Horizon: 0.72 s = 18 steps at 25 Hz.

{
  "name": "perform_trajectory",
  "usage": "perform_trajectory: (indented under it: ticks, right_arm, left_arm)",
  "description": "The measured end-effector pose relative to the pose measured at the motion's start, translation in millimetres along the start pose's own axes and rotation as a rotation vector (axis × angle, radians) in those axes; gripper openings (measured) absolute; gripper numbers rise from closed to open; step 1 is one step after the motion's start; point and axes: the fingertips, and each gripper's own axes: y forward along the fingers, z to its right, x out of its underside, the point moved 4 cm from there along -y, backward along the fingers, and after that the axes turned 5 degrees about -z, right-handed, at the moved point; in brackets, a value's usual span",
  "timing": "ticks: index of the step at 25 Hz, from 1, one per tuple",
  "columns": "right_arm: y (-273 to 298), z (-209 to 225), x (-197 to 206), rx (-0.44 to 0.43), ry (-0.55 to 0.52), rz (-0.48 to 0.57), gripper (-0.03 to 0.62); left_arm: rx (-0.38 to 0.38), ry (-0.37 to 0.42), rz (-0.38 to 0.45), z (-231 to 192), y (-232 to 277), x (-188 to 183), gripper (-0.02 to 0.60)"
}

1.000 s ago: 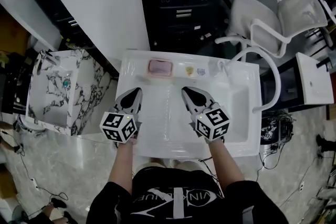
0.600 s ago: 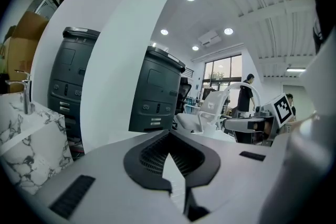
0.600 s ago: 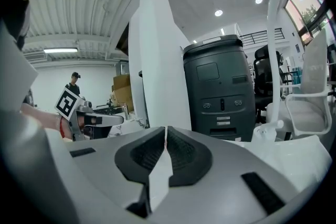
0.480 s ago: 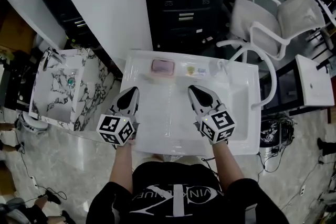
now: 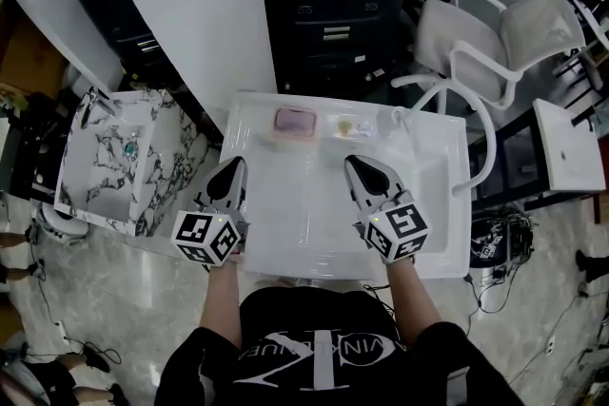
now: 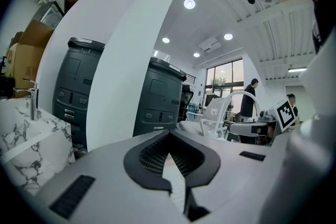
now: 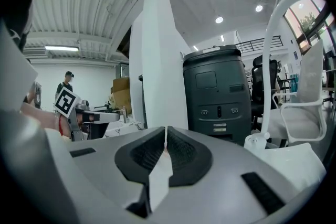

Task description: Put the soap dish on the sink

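White sink (image 5: 303,228), pink soap dish (image 5: 294,123) on back rim; left gripper (image 5: 236,164), right gripper (image 5: 352,162) closed, empty.

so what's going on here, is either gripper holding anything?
A person holds a gripper in each hand over the white sink. The left gripper and the right gripper hover side by side above the basin, both shut with nothing between the jaws. The pink soap dish already sits on the sink's back ledge, beyond the grippers and touched by neither.
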Motion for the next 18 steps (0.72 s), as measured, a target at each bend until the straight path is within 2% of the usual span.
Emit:
perform_trajectory:
  ticks: [18]
  right_arm:
    - [-9.4,-2.1,-8.7,0.023,-0.010,0.036,0.032]
  left_arm:
    - [0.003,0.028,0.040,4.1,-6.5,-11.0,0.012]
